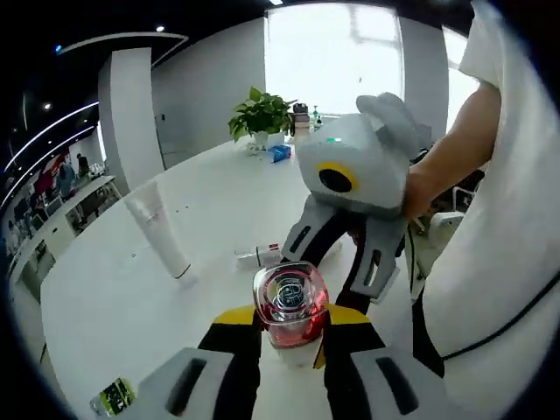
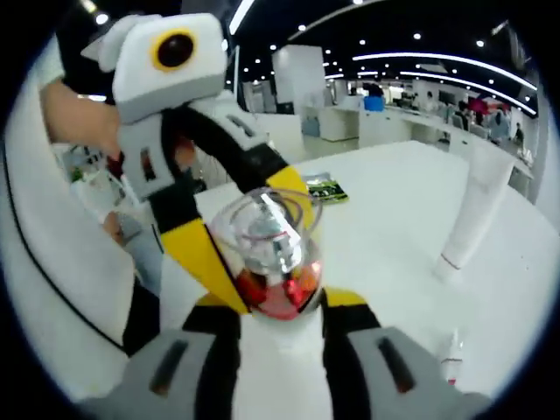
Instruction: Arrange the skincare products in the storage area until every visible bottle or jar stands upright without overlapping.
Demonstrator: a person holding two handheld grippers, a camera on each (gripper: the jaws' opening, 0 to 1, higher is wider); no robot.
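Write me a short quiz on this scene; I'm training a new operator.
1. True or false: the tall white plastic squeeze tube stands upright on the white table.
2. What sits between the left gripper's jaws? A) clear-capped bottle of red liquid B) green sachet C) potted plant
3. Which product lies on its side?
Key: 1 true; 2 A; 3 the small white cylindrical bottle.
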